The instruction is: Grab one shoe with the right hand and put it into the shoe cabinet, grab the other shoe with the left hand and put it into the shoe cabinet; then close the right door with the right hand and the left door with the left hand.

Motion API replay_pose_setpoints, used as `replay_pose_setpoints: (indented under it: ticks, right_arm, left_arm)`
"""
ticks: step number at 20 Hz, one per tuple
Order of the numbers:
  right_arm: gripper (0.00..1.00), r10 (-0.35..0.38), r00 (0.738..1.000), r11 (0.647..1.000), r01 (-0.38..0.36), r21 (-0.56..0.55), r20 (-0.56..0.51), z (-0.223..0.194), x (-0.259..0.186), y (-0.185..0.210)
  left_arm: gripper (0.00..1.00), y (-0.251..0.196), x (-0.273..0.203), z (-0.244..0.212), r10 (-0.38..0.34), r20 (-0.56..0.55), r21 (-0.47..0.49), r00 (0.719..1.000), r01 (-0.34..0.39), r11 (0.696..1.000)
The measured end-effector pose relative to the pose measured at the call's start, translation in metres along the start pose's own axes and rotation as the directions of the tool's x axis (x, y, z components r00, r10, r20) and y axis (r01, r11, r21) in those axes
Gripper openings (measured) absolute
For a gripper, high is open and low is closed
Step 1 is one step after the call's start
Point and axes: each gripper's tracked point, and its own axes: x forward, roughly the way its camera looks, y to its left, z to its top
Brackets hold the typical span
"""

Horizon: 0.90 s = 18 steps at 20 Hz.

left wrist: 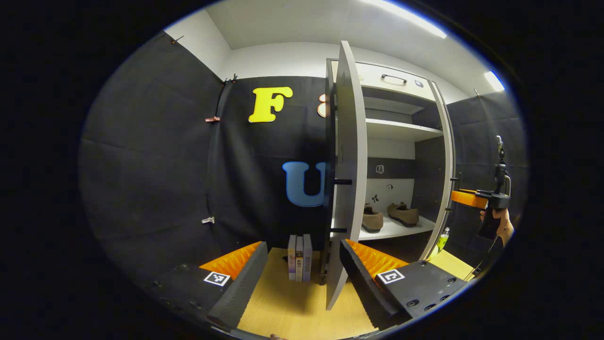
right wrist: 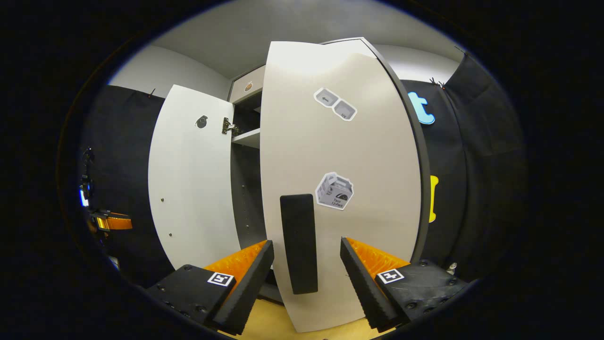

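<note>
Both shoes (left wrist: 390,215) already inside shoe cabinet (left wrist: 401,130), side by side on lower shelf (left wrist: 401,230). Placement half looks done; doors left. Right door (right wrist: 339,189) swung out, its dark handle (right wrist: 298,243) framed between right gripper (right wrist: 306,264) fingers, apart from both; claw wide open, holding nothing. Left door (left wrist: 347,174) edge-on, wide open, sitting between left gripper (left wrist: 304,269) fingers, contact not clear; claw spread, empty. Books (left wrist: 300,257) upright on floor beside cabinet. Likely next: push right door shut, then left.
</note>
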Motion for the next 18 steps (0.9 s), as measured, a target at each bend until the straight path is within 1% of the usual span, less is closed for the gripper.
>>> replay_pose_setpoints:
  ticks: [4, 6, 7, 9, 10, 11, 13, 14, 16, 18]
  right_arm:
    - [0.94, -0.077, 0.997, 0.997, 0.077, -0.022, -0.001, 0.004, -0.04, -0.022]
    - [0.94, -0.119, 0.993, 0.993, 0.119, -0.024, -0.002, 0.005, -0.056, -0.032]
    - [0.94, -0.138, 0.99, 0.99, 0.138, -0.022, 0.0, 0.005, -0.063, -0.036]
    - [0.94, -0.169, 0.986, 0.986, 0.169, -0.011, 0.001, 0.007, -0.072, -0.042]
    - [0.94, -0.178, 0.984, 0.984, 0.178, -0.005, 0.004, 0.007, -0.074, -0.044]
    - [0.95, -0.182, 0.983, 0.983, 0.182, -0.001, 0.005, 0.008, -0.074, -0.044]
    - [0.97, -0.182, 0.983, 0.983, 0.182, -0.004, 0.001, 0.006, -0.071, -0.044]
    - [0.97, -0.178, 0.984, 0.984, 0.178, -0.009, -0.003, 0.005, -0.069, -0.042]
    - [0.97, -0.162, 0.987, 0.987, 0.162, -0.02, -0.008, 0.002, -0.065, -0.038]
    - [0.97, -0.15, 0.989, 0.988, 0.149, -0.029, -0.019, -0.003, -0.061, -0.037]
  left_arm:
    - [0.97, -0.013, 0.041, 0.009, -0.087, 0.019, 0.001, 0.996, 0.087, 0.996]
    - [0.95, -0.012, 0.059, 0.011, -0.095, 0.012, 0.029, 0.995, 0.094, 0.995]
    - [0.97, -0.014, 0.066, 0.012, -0.104, 0.01, 0.039, 0.995, 0.103, 0.994]
    - [0.97, -0.023, 0.074, 0.01, -0.133, 0.012, 0.037, 0.991, 0.133, 0.99]
    - [0.95, -0.022, 0.075, 0.008, -0.136, 0.014, 0.031, 0.991, 0.135, 0.99]
    - [0.93, -0.023, 0.074, 0.008, -0.141, 0.018, 0.017, 0.99, 0.141, 0.99]
    - [0.93, -0.029, 0.074, 0.006, -0.163, 0.014, -0.007, 0.987, 0.163, 0.987]
    - [0.94, -0.034, 0.074, 0.008, -0.172, 0.017, 0.0, 0.985, 0.172, 0.985]
    - [0.95, -0.045, 0.075, 0.009, -0.189, 0.012, 0.025, 0.982, 0.189, 0.982]
    - [0.94, -0.063, 0.076, 0.009, -0.227, 0.012, 0.019, 0.974, 0.227, 0.974]
